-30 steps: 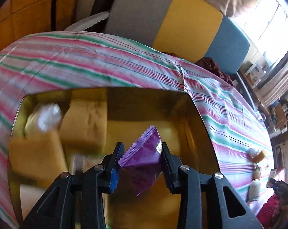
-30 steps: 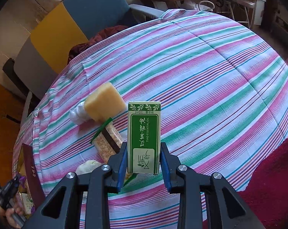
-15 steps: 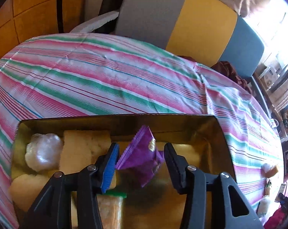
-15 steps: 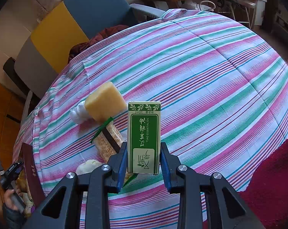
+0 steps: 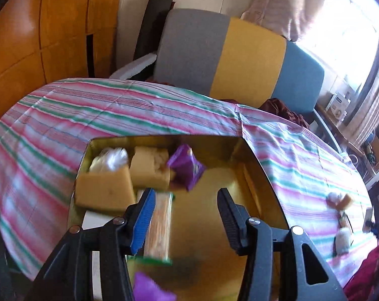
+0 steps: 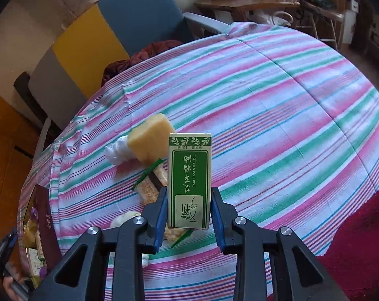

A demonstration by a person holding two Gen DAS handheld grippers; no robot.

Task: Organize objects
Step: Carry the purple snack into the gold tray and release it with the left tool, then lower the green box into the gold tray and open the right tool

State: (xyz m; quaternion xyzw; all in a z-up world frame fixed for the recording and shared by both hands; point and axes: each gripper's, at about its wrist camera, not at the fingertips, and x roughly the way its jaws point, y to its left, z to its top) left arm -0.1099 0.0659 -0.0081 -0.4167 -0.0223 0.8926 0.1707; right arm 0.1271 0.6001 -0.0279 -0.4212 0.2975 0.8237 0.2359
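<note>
In gold tin (image 5: 254, 165): two yellow sponges (image 5: 105, 190), one purple packet (image 5: 186, 170), one white wad (image 5: 112, 159). On bench: one sponge (image 6: 149, 139), one green box (image 6: 189, 178).

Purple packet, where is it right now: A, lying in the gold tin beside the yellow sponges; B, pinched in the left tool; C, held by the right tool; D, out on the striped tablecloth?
A: the purple packet lies in the gold tin against a yellow sponge, beyond the left tool, whose jaws are opening with nothing between them.
</note>
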